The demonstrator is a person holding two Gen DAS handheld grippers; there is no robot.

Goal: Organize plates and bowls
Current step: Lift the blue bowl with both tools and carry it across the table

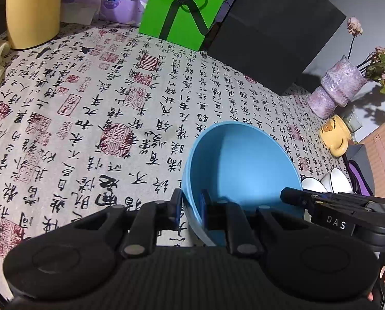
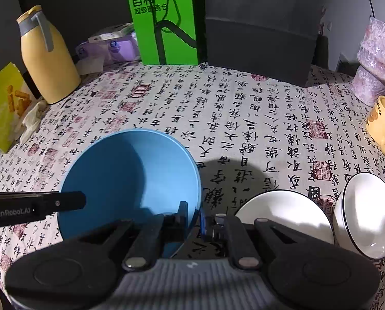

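One blue bowl sits on the worktop, with two white bowls at its right edge. Along the back edge: one yellow jug, one green bag, one dark box and two purple tissue packs. Near the back right corner: one purple vase and one yellow mug. Two hand-held grippers are in use.

Left gripper: matte black, ribbed housing, twin round side bosses, silver pivot pins, blue pads; side lettering "GenRobot.AI". Right gripper: same black build, grey ribbed housing, blue pads; side marked "DAS".
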